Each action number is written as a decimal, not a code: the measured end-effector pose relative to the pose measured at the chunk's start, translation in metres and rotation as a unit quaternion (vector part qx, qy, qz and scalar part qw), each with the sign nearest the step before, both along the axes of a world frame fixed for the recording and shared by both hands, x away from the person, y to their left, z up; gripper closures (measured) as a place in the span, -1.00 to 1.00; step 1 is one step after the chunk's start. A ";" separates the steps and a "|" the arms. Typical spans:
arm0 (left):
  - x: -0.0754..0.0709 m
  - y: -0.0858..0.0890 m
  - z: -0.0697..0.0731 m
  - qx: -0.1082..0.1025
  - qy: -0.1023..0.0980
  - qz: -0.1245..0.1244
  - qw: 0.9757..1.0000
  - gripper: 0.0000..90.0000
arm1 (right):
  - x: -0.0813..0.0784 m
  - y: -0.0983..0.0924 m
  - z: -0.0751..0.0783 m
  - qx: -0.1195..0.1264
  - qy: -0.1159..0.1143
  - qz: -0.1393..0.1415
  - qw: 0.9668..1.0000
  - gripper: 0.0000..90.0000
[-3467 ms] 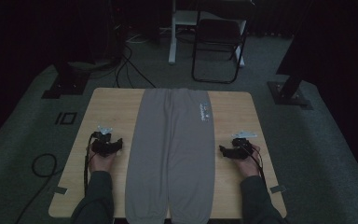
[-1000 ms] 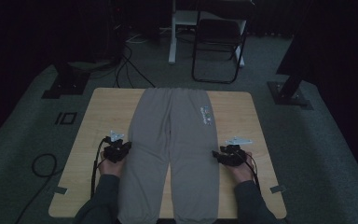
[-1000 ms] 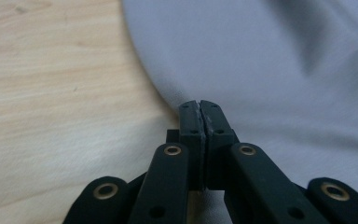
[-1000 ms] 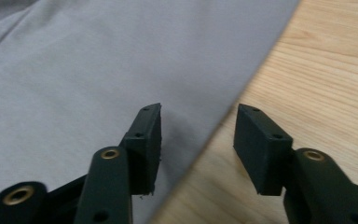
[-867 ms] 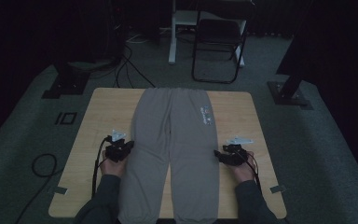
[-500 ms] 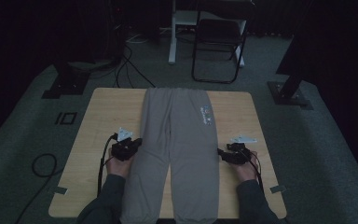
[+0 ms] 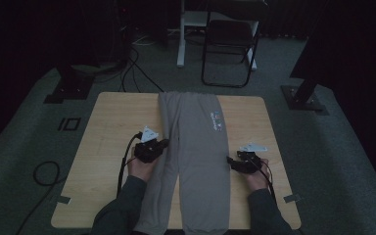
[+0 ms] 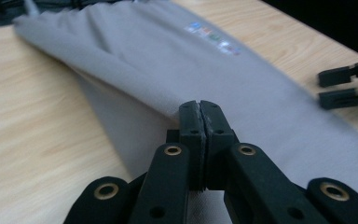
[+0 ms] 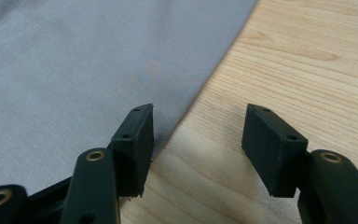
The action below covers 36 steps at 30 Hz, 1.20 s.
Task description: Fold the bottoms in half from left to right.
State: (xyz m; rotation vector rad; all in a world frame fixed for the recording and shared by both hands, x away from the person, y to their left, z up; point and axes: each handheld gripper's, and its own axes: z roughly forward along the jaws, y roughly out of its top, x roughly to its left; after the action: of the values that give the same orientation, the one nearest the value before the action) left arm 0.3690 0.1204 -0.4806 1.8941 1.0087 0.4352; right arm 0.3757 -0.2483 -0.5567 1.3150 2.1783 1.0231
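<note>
Fingers of the left gripper are pinched tight on the folded left edge of the grey trousers, which lie lengthwise along the middle of the table. Fingers of the right gripper, just widening, straddle the trousers' right edge without gripping. A small multicoloured print, unreadable, marks the cloth.

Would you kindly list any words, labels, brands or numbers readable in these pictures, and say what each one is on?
No text can be read in these pictures.
Grey trousers: a small multicoloured print near the waistband, also seen in the left gripper view, too small and blurred to read.
Floor left of the table: a white rectangular outline mark, a sign rather than lettering.
</note>
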 end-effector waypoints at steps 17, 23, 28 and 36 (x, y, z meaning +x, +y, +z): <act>0.013 -0.135 0.019 -0.046 0.002 -0.117 0.992 0.97 | 0.001 -0.001 0.000 0.004 0.000 0.001 1.000 -0.02; 0.020 -0.152 0.001 -0.033 0.024 -0.140 0.989 0.83 | 0.000 0.002 0.000 -0.009 -0.003 0.002 1.000 -0.02; 0.025 -0.128 -0.004 -0.042 0.028 -0.136 0.989 0.50 | 0.001 0.003 0.001 -0.008 0.001 -0.002 1.000 -0.03; 0.029 -0.064 -0.014 -0.008 0.033 -0.070 0.997 0.44 | 0.002 0.019 0.019 0.003 -0.022 -0.002 1.000 0.03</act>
State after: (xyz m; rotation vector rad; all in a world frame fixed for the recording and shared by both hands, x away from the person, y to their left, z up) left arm 0.3978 0.0568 -0.4944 1.9618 0.9124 0.2837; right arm 0.3781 -0.2291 -0.5376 1.2867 2.1415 1.0484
